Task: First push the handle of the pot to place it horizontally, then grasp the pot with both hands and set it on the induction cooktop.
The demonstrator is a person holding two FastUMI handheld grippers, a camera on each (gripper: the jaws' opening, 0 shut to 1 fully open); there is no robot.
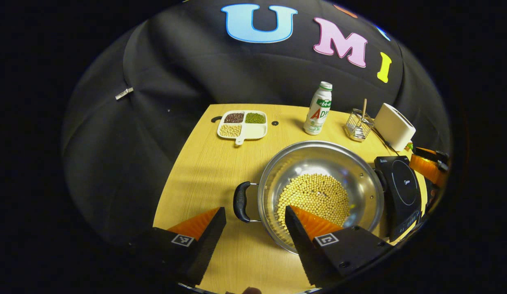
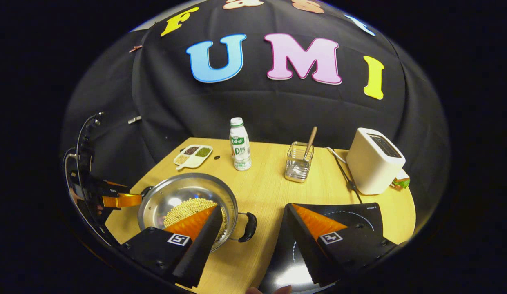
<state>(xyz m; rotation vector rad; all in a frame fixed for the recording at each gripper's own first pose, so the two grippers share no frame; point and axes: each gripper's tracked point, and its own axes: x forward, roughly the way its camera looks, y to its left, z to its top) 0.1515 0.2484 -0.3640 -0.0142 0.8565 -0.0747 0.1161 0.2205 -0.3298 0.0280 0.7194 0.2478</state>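
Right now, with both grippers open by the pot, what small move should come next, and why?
Probably ease each gripper forward onto its handle. The left gripper brackets the pot's left handle; the right gripper frames the right handle. Both handles already look horizontal, with the cooktop alongside.

Dim booth, sharp in the middle. Overhead light glares off the pot [image 1: 318, 163] wall and the cooktop [image 2: 290, 277]; fisheye bends edges around the pot.

Left gripper [image 1: 253, 216]: two wedge-shaped fingers with ribbed inner faces, each on a dark block bearing a square coded marker and screws. Right gripper [image 2: 251, 214]: same build. Black cables loop above the left gripper's body in the right gripper view.
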